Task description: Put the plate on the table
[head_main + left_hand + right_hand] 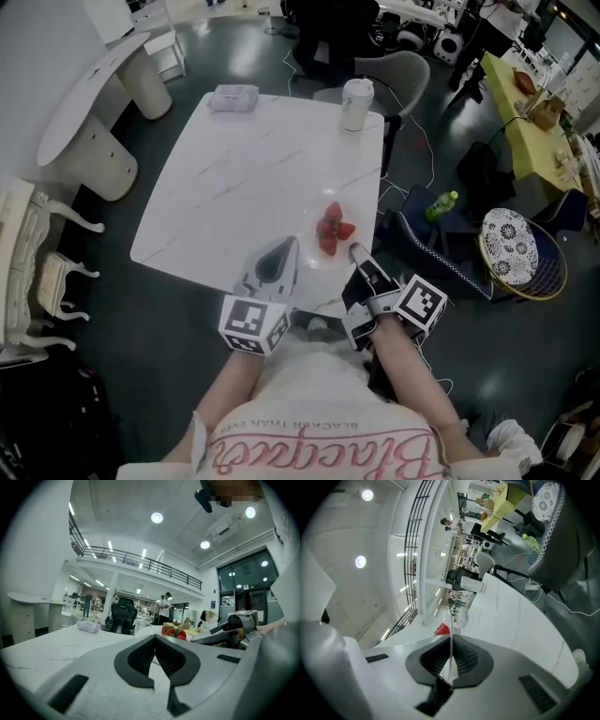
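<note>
A pale plate (317, 257) carrying red strawberries (333, 228) is at the front right edge of the white marble table (244, 169). I cannot tell whether it rests on the top. My right gripper (356, 251), rolled on its side, is shut on the plate's near rim. In the right gripper view the thin plate edge (450, 634) runs between the pads of the right gripper (451, 660), with a strawberry (442, 630) beyond. My left gripper (289, 244) lies flat just left of the plate. In its own view the left gripper (154, 638) has its tips together, with the plate (147, 630) and strawberries (173, 631) just ahead.
A lidded cup (355, 103) and a wrapped packet (233, 97) stand at the table's far edge, with a grey chair (394, 75) behind. To the right on the floor are a dark seat (441, 253), a green bottle (442, 205) and a patterned round chair (511, 246).
</note>
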Demonstrator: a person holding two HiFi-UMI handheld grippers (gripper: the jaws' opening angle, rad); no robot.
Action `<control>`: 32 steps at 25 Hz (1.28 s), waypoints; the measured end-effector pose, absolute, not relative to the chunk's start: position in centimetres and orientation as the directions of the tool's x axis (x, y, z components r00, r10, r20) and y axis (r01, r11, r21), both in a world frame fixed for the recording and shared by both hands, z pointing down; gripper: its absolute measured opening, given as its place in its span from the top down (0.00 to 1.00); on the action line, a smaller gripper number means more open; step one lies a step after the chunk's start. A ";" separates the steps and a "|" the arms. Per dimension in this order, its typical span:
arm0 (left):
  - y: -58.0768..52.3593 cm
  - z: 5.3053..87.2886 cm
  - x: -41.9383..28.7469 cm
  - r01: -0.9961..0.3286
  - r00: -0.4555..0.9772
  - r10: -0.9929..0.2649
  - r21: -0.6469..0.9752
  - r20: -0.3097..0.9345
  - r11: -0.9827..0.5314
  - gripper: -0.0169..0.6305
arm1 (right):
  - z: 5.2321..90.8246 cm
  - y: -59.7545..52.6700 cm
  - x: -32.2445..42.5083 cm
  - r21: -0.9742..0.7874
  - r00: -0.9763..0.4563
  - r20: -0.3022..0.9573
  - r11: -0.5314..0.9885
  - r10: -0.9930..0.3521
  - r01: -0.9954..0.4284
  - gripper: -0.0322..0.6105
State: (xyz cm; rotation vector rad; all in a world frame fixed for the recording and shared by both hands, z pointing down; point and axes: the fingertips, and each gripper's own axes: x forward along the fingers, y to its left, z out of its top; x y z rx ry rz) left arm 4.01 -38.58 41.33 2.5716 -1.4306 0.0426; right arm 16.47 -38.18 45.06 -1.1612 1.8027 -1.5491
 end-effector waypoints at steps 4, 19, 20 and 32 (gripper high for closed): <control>-40.0 42.0 3.2 -0.850 0.524 -0.838 0.164 0.151 -0.501 0.97 | 45.6 -40.7 16.4 -0.946 -0.541 0.191 -0.006 -0.819 -0.325 0.93; -47.4 44.6 2.1 -0.846 0.532 -0.816 0.182 0.227 -0.501 0.97 | 53.2 -48.4 13.9 -0.905 -0.595 0.328 -0.063 -0.734 -0.422 0.93; -47.7 44.8 2.0 -0.846 0.533 -0.813 0.186 0.233 -0.500 0.97 | 54.0 -48.8 13.9 -0.898 -0.590 0.343 -0.069 -0.731 -0.435 0.93; -50.0 47.9 1.4 -0.841 0.540 -0.787 0.225 0.300 -0.491 0.97 | 60.2 -51.7 13.4 -0.785 -0.529 0.513 -0.121 -0.676 -0.607 0.93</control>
